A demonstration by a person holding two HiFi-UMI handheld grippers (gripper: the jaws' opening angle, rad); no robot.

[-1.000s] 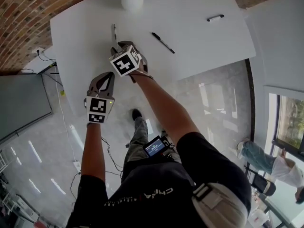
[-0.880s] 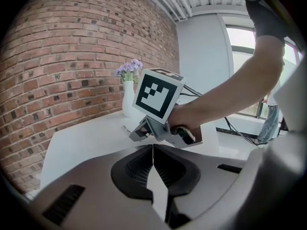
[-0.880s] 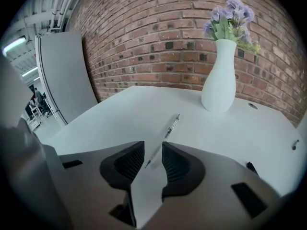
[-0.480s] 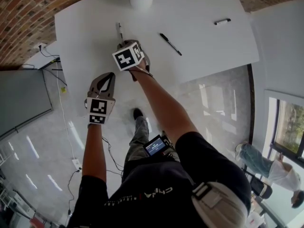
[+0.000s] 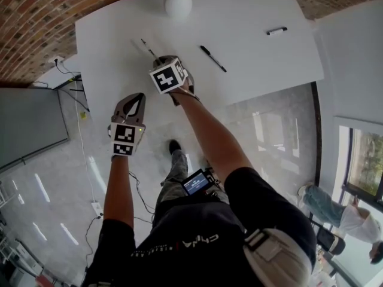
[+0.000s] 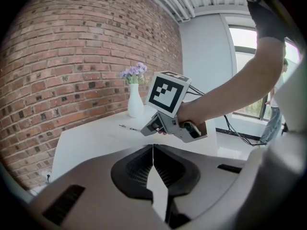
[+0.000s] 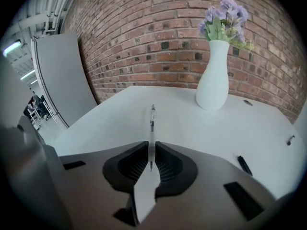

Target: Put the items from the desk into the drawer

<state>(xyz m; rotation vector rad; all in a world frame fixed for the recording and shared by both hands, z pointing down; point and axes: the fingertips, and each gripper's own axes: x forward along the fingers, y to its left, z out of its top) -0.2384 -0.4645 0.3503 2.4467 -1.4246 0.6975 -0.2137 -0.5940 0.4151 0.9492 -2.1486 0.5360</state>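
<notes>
**A:** How's that pen (image 7: pixel 152 123) gonna handle?

**B:** Light, stiff, slick plastic, I'd guess. The right hand-held gripper (image 7: pixel 151 150) is clamped on its tail end, over the bench's (image 5: pixel 257 64) near edge, left half. Mid-barrel would twist less. The left hand-held gripper (image 6: pixel 153 150) is closed and empty.

**A:** Anything change?

**B:** A second ago the pen pointed at the far edge. Now it slants toward the far-left corner.

Vase (image 5: pixel 178 2) at the desk's (image 5: pixel 257 58) far edge; before it the pen (image 5: pixel 148 48) we grip, a second pen (image 5: pixel 213 58) rightward, perhaps a marker (image 5: pixel 276 31) beyond.

readable text: none | shirt print (image 5: pixel 200 242): upside down, illegible | device screen (image 5: pixel 194 184): too small to read
</notes>
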